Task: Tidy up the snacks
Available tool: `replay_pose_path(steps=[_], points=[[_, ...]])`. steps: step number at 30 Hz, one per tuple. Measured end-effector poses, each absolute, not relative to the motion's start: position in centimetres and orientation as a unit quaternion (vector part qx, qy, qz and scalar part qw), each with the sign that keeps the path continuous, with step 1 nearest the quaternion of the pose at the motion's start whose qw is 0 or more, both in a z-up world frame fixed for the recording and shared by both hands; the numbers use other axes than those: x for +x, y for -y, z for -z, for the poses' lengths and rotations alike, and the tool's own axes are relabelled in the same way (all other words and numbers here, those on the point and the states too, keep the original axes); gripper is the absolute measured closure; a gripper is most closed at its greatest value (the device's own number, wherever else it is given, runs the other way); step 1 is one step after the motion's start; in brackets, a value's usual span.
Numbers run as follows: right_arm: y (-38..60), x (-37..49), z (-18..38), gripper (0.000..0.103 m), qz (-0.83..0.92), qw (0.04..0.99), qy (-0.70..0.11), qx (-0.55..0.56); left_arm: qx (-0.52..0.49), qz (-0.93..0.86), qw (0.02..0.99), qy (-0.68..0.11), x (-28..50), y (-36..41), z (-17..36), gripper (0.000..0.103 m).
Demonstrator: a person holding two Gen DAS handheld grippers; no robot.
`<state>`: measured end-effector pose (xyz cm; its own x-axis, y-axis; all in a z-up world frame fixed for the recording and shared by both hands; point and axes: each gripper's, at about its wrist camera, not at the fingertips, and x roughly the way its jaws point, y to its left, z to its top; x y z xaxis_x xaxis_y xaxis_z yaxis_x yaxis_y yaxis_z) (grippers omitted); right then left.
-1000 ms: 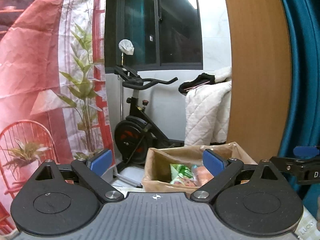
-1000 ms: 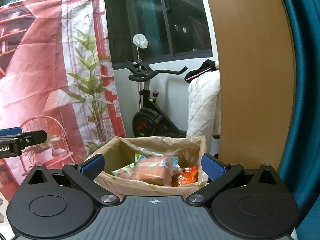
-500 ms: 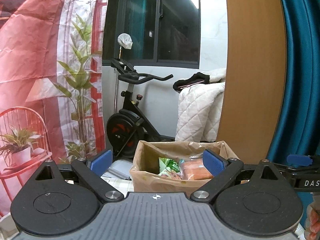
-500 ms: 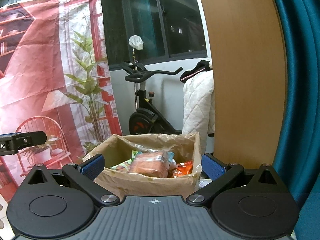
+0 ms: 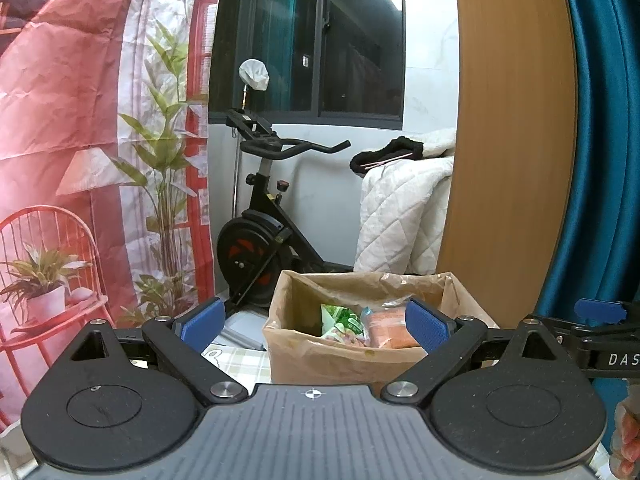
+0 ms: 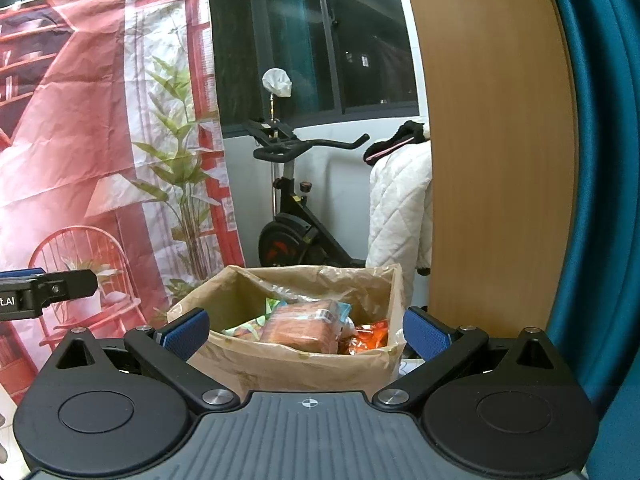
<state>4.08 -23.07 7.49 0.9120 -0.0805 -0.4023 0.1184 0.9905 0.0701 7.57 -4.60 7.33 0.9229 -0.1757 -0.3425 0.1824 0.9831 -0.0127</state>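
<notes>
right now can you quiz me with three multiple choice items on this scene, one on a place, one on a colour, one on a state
1. Where are the snack packets?
A. inside the brown paper-lined box
B. on the red chair
C. on the bike seat

2. What colour are the pads on the gripper fingertips?
A. yellow
B. blue
C. white

3. How do the left gripper and right gripper stand?
A. both shut on a packet
B. one shut
C. both open, holding nothing

Answers: 1 A, the orange bread-like packet and green packet lie within the box walls. 2 B, each pad is blue. 3 C, the fingers stand wide apart with only the box behind the gap.
</notes>
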Motion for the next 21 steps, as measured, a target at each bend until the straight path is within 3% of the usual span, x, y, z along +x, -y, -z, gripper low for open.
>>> replay_pose_path(steps=[21], points=[[23.56,4.39,-7.48,0.001,0.037,0.977,-0.209,0.038,0.001,0.099,0.979,-0.177,7.25,4.56,-7.35,0.005]])
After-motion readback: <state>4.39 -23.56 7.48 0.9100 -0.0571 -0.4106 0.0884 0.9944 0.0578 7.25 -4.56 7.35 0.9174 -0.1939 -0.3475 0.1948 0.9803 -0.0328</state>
